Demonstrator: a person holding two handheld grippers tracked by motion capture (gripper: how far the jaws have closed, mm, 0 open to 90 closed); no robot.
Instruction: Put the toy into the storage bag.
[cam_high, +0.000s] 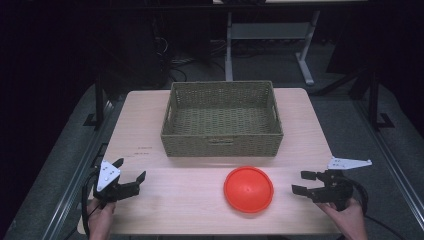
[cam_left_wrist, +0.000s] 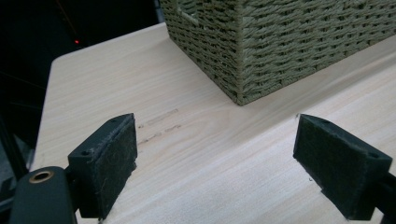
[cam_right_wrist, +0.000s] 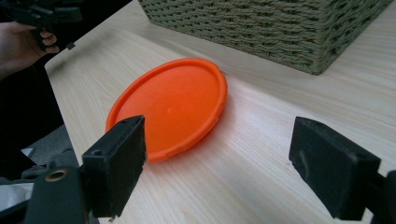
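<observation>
An orange round disc (cam_high: 248, 189) lies flat on the wooden table (cam_high: 190, 200), just in front of a woven olive basket (cam_high: 222, 137). My right gripper (cam_high: 305, 182) hovers at the table's front right, open, its jaws pointing left toward the disc (cam_right_wrist: 170, 105) with a gap of bare wood between. At the front left my left gripper (cam_high: 131, 170) is open too, with nothing between its pads (cam_left_wrist: 109, 158); the basket's near corner (cam_left_wrist: 243, 70) lies ahead of it. The basket looks empty inside.
The basket (cam_right_wrist: 280, 28) takes up the middle and back of the table. Table edges run close beside both hands. A white desk frame (cam_high: 270, 35) and cables stand on the dark floor beyond. The other hand (cam_right_wrist: 28, 42) appears far off in the right gripper view.
</observation>
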